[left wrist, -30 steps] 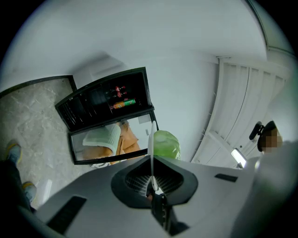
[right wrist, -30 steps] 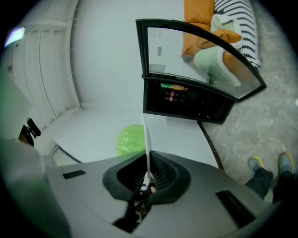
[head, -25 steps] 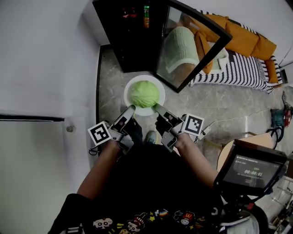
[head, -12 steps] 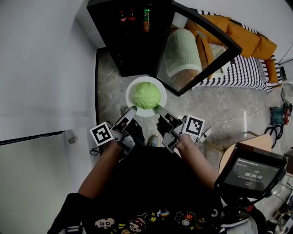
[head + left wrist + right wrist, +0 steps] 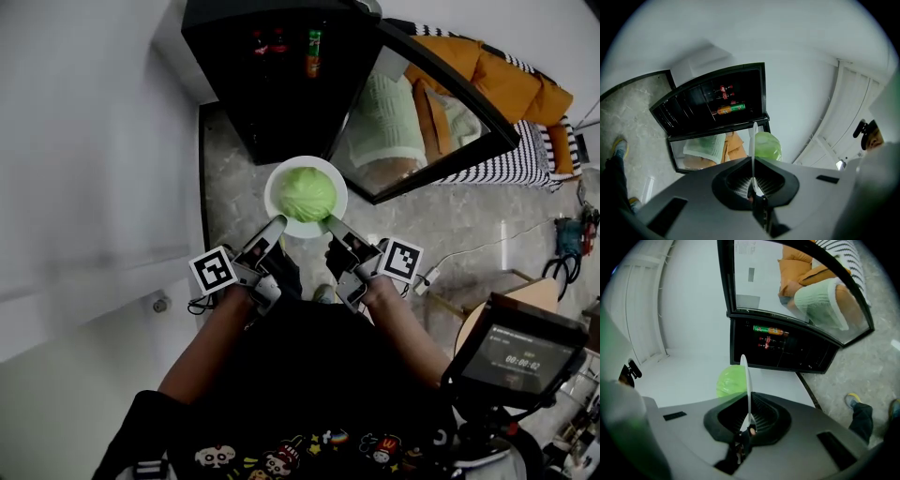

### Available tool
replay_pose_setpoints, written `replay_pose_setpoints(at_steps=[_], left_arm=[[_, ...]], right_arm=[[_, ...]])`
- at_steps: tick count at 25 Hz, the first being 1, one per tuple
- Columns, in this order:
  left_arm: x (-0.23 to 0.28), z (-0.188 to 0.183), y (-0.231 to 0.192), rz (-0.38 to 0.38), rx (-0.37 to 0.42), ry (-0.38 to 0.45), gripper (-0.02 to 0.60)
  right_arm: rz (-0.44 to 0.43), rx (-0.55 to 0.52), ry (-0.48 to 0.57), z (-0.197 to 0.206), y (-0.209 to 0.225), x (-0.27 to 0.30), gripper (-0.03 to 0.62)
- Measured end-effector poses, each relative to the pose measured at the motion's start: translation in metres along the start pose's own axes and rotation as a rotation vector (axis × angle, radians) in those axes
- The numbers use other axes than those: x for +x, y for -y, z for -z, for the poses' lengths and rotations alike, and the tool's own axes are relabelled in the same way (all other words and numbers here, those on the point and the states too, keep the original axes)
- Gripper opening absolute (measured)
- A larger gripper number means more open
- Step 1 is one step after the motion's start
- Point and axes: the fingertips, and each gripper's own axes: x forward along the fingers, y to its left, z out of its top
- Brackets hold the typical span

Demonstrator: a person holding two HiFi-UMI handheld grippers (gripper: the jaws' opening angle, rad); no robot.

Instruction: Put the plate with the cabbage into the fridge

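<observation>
Left gripper [image 5: 277, 226] and right gripper [image 5: 329, 222] each pinch the near rim of the plate [image 5: 277, 180]. The cabbage [image 5: 306, 193] sits on it, just ahead of both. Open fridge [image 5: 258, 94] is beyond, its glass door [image 5: 427, 131] open on the right gripper's side, and a wall [image 5: 94, 141] is on the left gripper's side.

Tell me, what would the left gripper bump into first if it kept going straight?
Probably the open black fridge; the left gripper is shut on the plate, which moves with it. Depth is unclear.

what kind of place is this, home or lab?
Likely a home living area: a black glass-door fridge holding bottles, an orange-cushioned sofa with a striped cover, and a stone-look floor.
</observation>
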Motion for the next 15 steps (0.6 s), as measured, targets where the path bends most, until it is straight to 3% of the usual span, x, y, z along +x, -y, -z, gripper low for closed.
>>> replay_pose_setpoints(at_steps=[15], left_arm=[[0.005, 0.002, -0.0002, -0.01, -0.038, -0.063, 0.015]], right_arm=[[0.052, 0.029, 0.048, 0.001, 0.0038, -0.0062, 0.018]])
